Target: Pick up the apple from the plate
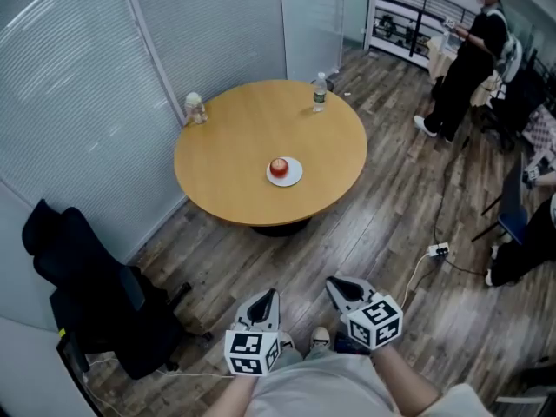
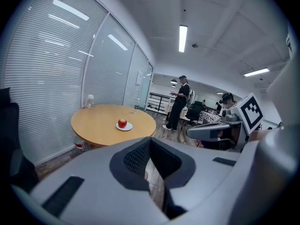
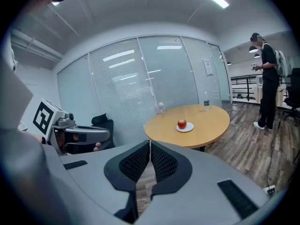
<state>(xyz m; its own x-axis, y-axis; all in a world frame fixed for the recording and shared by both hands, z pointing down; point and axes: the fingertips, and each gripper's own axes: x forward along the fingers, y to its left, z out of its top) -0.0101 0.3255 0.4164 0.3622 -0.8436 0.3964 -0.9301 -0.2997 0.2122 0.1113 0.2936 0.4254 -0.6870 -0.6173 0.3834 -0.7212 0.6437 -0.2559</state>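
Left gripper [image 1: 270, 295], right gripper [image 1: 335, 285]: closed tight, empty, well apart from apple [image 1: 279, 167] on plate [image 1: 294, 178]. Recommend stepping closer, opening wide, clamping apple mid-height.

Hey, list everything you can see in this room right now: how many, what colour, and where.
Table: one, light wood, round, beside the blinds.
Plate: one, white, near the table's middle.
Apple: one, red, on the plate.
Water bottle: one, clear with a green label, at the table's far edge.
Small container: one, pale, at the table's left edge.
Office chair: one, black, on the floor at near left.
Power strip: one, white, on the floor at right.
Standing person: one, dressed in black, far right.
Left tongs: one, grey, shut and empty, well short of the table.
Right tongs: one, grey, shut and empty, beside the left.
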